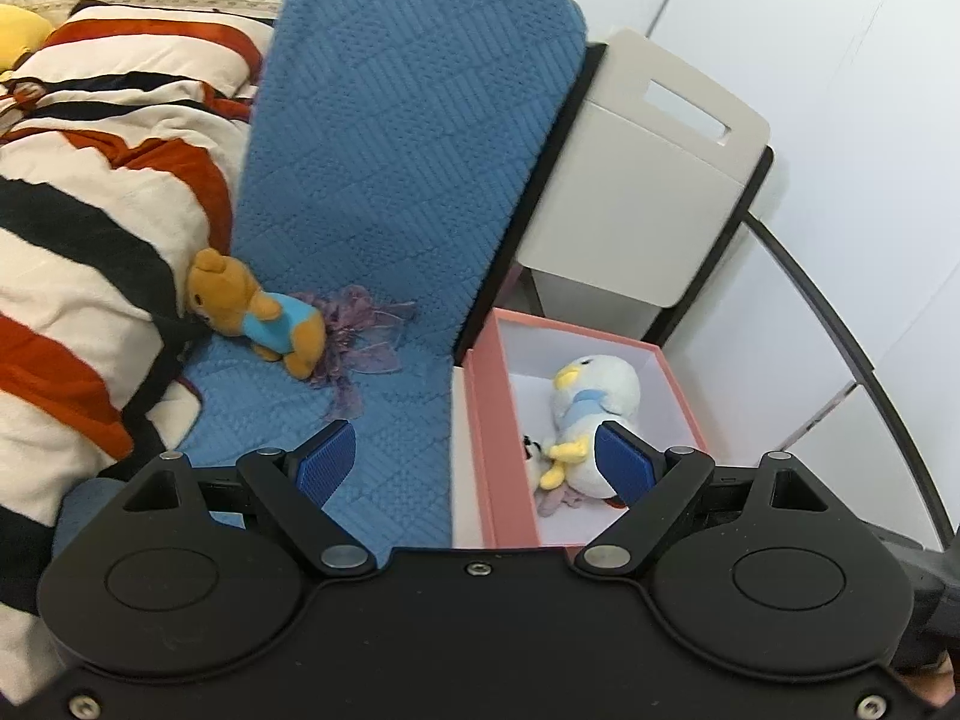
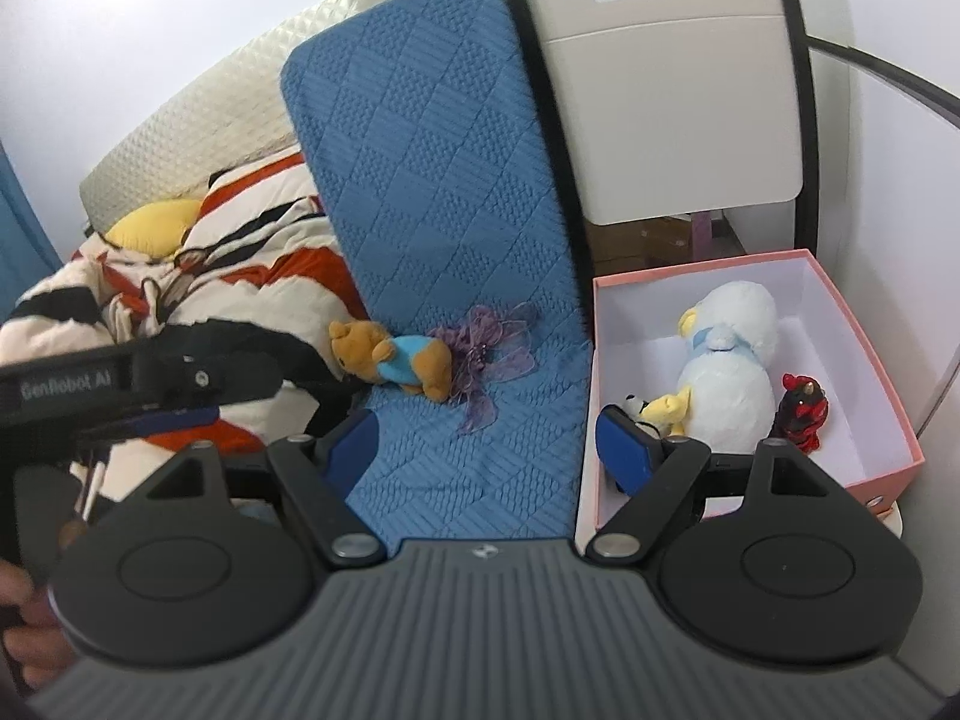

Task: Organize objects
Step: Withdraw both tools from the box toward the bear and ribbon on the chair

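Brown plush bear in blue shirt [image 1: 255,315] lies crosswise ahead-left of the empty, wide-open left hand-held gripper [image 1: 474,462], the nearer one; right hand-held gripper [image 2: 486,444] also gapes empty.

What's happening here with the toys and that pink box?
Someone is tidying soft toys off a bed with two hand-held tongs. The left tongs and right tongs are both open and hold nothing. A white duck plush already lies in the pink box; the teddy bear and purple ribbon lie on the blue blanket.

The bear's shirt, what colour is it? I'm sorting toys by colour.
Light blue; the bear's shirt shows best in the right wrist view.
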Motion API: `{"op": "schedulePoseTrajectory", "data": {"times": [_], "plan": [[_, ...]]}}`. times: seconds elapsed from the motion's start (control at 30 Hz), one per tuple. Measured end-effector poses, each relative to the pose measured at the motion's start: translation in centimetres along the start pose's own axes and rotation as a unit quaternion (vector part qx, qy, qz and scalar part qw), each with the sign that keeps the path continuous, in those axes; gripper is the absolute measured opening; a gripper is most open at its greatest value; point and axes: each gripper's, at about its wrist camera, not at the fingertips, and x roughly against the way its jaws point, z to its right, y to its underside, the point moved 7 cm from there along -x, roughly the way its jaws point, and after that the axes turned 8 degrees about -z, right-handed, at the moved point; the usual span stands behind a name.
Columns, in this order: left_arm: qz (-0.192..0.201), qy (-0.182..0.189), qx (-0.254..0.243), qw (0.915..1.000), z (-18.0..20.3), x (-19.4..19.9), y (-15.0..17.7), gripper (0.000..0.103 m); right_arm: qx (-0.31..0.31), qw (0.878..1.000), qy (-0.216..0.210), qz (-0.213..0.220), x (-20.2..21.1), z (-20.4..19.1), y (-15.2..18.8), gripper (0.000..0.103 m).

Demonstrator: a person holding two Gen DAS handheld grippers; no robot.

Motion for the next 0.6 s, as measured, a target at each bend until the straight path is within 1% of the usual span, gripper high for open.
{"op": "schedulePoseTrajectory", "data": {"times": [0.1, 0.23, 0.37, 0.47, 0.5, 0.6], "plan": [[0.001, 0.002, 0.011, 0.9999, -1.4, 0.6, 0.4, 0.086, 0.011, 1.000, -0.005, 0.001, -0.1, -1.2, 0.8, 0.081], [0.005, 0.002, 0.017, 0.9998, -3.1, 1.3, 1.1, 0.087, 0.019, 1.000, 0.000, 0.009, 0.0, -2.5, 1.7, 0.081], [0.004, -0.001, 0.010, 0.9999, -4.4, 1.8, 2.2, 0.088, 0.016, 1.000, 0.003, 0.015, -0.6, -3.2, 2.7, 0.081], [0.011, -0.008, 0.004, 0.9999, -5.2, 2.1, 3.0, 0.094, 0.016, 1.000, 0.007, 0.017, -1.4, -3.8, 3.5, 0.081], [0.015, -0.009, 0.004, 0.9998, -5.4, 2.2, 3.2, 0.098, 0.016, 1.000, 0.007, 0.016, -1.7, -4.0, 3.8, 0.081], [0.028, -0.011, 0.006, 0.9995, -6.2, 2.4, 3.6, 0.102, 0.017, 1.000, 0.006, 0.014, -2.4, -4.4, 4.3, 0.081]]}}
